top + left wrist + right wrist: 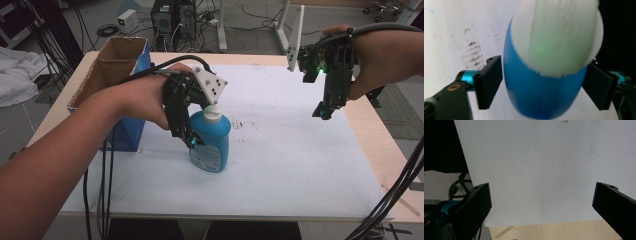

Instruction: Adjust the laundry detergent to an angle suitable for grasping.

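Wooden table (pixel 380 145), light top, mostly covered by a white sheet (pixel 290 150) with faint brown smudges near its middle. Open cardboard box (pixel 112 65) at the table's far left corner. Grey floor beyond the table: computer towers (pixel 174 20), tangled black cables, a small white box (pixel 127 20). White cloth (pixel 17 75) heaped left of the table. Dim, even light.

Your bottle stands on the sheet, left of centre.
The bottle (pixel 211 142) sits upright on the sheet (pixel 280 150) covering your table (pixel 372 145), between your left gripper (pixel 192 137) jaws; the box (pixel 112 75) stands just left, behind your left hand; your right gripper (pixel 322 110) hangs well apart, right.
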A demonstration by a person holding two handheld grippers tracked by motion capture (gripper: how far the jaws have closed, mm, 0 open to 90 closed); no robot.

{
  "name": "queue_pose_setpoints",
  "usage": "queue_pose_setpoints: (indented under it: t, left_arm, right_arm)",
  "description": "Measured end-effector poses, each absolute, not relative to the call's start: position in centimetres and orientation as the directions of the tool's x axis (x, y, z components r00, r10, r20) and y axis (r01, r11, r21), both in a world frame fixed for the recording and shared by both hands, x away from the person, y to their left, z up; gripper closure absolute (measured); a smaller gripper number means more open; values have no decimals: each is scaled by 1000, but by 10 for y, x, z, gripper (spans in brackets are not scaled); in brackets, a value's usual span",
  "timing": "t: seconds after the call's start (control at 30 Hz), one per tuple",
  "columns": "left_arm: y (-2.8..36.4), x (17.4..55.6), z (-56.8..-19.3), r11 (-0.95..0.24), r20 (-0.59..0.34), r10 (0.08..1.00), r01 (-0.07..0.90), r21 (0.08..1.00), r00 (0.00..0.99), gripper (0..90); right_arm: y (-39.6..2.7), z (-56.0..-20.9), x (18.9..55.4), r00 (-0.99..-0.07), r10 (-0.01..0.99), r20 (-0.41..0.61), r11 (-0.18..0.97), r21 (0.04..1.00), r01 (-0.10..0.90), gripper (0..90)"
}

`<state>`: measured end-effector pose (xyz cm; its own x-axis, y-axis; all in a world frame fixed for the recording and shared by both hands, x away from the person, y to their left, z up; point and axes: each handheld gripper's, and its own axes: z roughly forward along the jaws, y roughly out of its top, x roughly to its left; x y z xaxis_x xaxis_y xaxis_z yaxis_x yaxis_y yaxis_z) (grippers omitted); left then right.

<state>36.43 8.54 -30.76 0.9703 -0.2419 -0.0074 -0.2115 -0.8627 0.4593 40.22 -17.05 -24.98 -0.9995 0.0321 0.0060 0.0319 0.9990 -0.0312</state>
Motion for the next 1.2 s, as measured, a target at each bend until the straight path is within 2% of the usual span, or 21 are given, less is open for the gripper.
queue_pose_setpoints:
  t: [0.57,0.77,0.97,1.2]
  left_arm:
    - [107,363,-281,-932,26,-140,-140,334,990,89]
    - [113,366,-274,-956,-5,-85,-80,283,996,83]
    - [121,368,-263,-970,-25,-24,-17,241,999,34]
    - [132,369,-249,-984,-14,-2,1,178,1000,16]
  right_arm:
    - [-162,-248,404,-1000,11,5,999,-32,11,15]
    - [-161,-248,403,-1000,5,4,999,-34,5,15]
    - [-159,-246,403,-1000,1,1,999,-32,1,15]
    - [-157,-246,403,-1000,-3,0,999,-32,-3,15]
